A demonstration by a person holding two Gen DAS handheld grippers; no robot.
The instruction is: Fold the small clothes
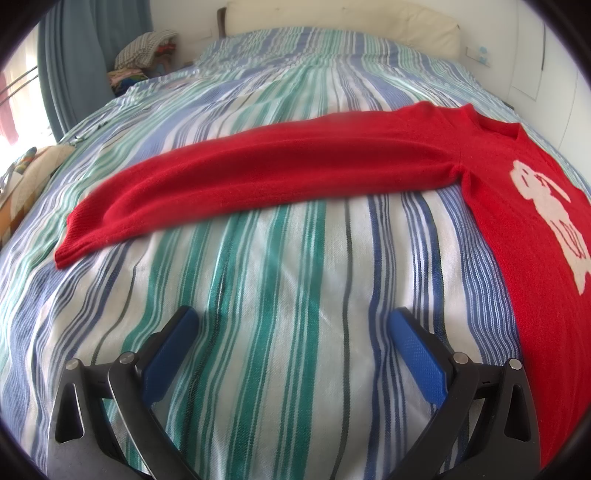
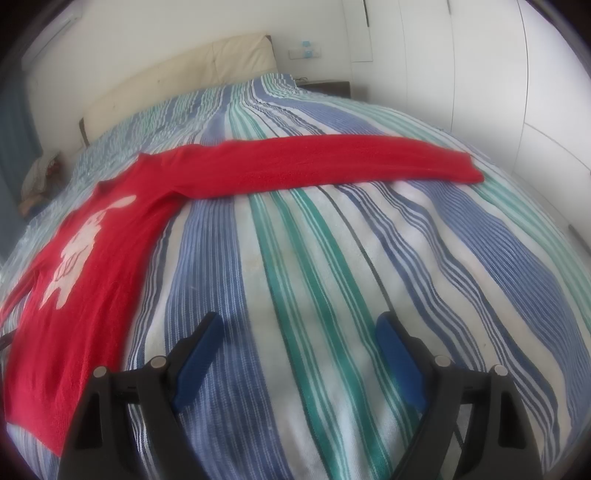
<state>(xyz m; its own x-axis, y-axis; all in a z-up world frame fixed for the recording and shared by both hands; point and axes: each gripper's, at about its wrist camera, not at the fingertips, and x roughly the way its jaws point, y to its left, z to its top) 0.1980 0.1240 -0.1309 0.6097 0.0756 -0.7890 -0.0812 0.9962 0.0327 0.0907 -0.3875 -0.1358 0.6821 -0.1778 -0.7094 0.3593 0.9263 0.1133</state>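
Red sweater [image 1: 498,177] lies flat and face-up on the striped bedspread [image 1: 280,266], white figure [image 1: 546,218] knitted on the chest. In the left wrist view the body sits at 3 o'clock, running off the right edge. One sleeve [image 1: 258,173] stretches straight from the shoulder toward 9 o'clock and ends in a ribbed cuff [image 1: 70,240]. In the right wrist view the body sits at 9 o'clock, and the other sleeve [image 2: 332,162] reaches across to about 2 o'clock. Both sleeves lie spread out, unfolded.

Left gripper [image 1: 293,321]: at 6 o'clock, blue-padded fingers spread wide, only bare bedspread between them. Holds nothing; well short of the sleeve above it.

Right gripper [image 2: 299,325]: at 6 o'clock, fingers likewise wide apart, nothing gripped. Its left finger [image 2: 199,354] sits just beside the sweater's side edge; contact not clear.

Beyond: cream headboard [image 1: 343,26] at 12 o'clock in the left view. Blue curtain [image 1: 81,55] and a pile of folded cloth [image 1: 144,55] toward 10–11 o'clock. White wardrobe doors [image 2: 480,74] at 1–2 o'clock in the right view.
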